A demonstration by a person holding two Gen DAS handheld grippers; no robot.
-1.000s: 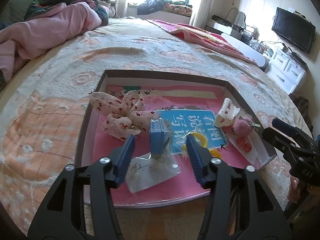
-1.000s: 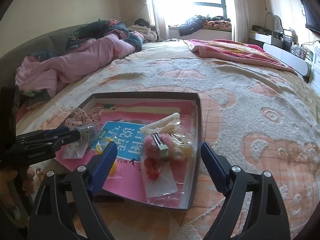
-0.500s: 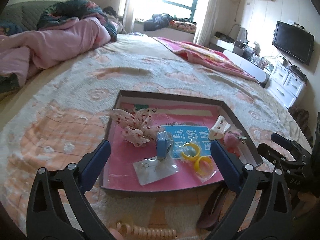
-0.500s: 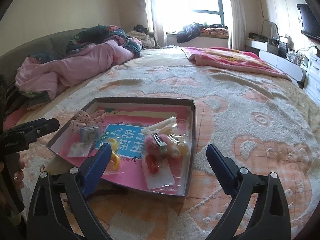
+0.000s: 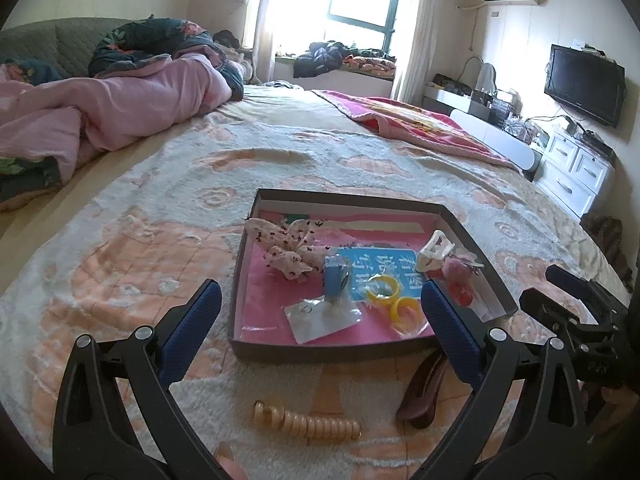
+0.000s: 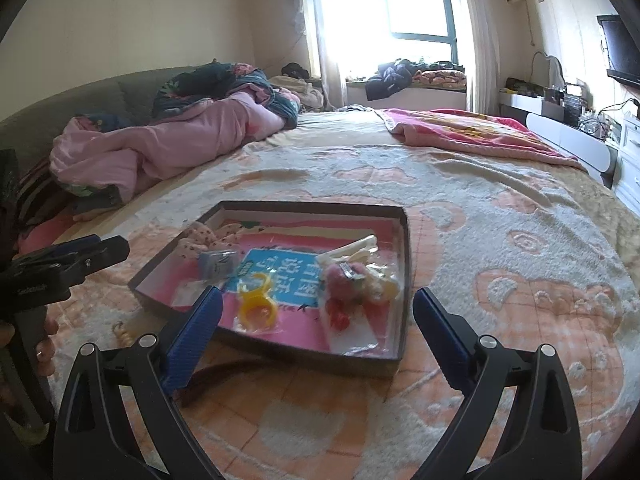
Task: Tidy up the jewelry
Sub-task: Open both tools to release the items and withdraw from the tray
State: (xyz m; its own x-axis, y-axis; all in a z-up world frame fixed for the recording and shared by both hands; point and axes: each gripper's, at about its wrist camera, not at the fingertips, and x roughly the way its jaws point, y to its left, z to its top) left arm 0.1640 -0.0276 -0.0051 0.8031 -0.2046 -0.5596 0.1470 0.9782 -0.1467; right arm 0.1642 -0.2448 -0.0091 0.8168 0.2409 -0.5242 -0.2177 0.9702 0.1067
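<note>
Pink-lined tray point(image 5: 476, 256) on the bed point(image 5: 160, 208) holds my jewelry: spotted bow point(image 5: 288, 248), blue box point(image 5: 335, 278), yellow rings point(image 5: 394, 298), white claw clip point(image 5: 434, 246). My left gripper point(image 5: 320, 326) and right gripper point(image 6: 316, 326) have just been opening; both gape empty, short of the tray. A spiral hair tie point(image 5: 306, 424) lies outside it.
</note>
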